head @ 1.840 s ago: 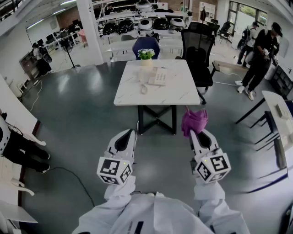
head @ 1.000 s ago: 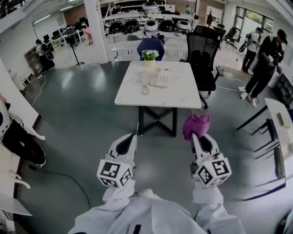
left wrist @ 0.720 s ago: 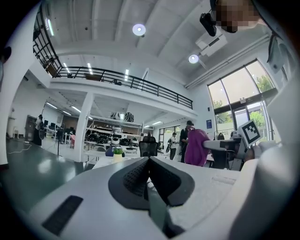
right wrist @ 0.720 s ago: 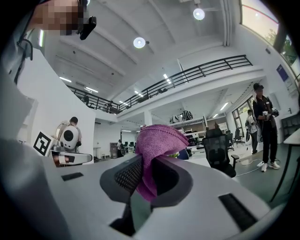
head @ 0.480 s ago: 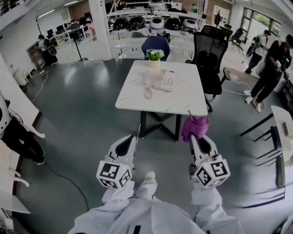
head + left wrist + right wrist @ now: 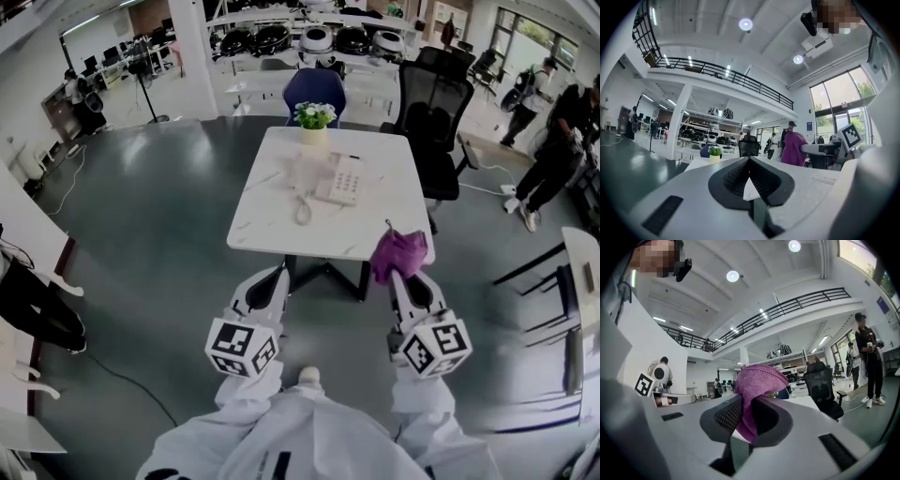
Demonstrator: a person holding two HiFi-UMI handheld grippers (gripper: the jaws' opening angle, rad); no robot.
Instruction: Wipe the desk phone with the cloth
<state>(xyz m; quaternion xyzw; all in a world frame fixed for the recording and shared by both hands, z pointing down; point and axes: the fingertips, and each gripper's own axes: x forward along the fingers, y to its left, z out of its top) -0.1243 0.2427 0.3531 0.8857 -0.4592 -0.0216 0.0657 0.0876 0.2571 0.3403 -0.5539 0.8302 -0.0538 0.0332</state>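
Note:
A white desk phone (image 6: 339, 181) with a coiled cord lies near the middle of the white marble table (image 6: 267, 230) ahead of me. My right gripper (image 6: 405, 277) is shut on a bunched purple cloth (image 6: 397, 253), which sticks up from the jaws in the right gripper view as cloth (image 6: 754, 385). That cloth hangs over the table's near right corner. My left gripper (image 6: 273, 279) is shut with nothing in it, its tips at the table's near edge. In the left gripper view its jaws meet at the tips, gripper (image 6: 749, 161).
A potted plant (image 6: 314, 118) stands at the table's far edge. A black office chair (image 6: 431, 122) sits at the far right, a blue chair (image 6: 313, 89) behind. People stand at the right (image 6: 560, 141) and far left. A second table edge (image 6: 583, 272) shows at right.
I have walked toward the table: it has grown nearer and both grippers now reach its near edge. The cloth stays held in the right gripper.

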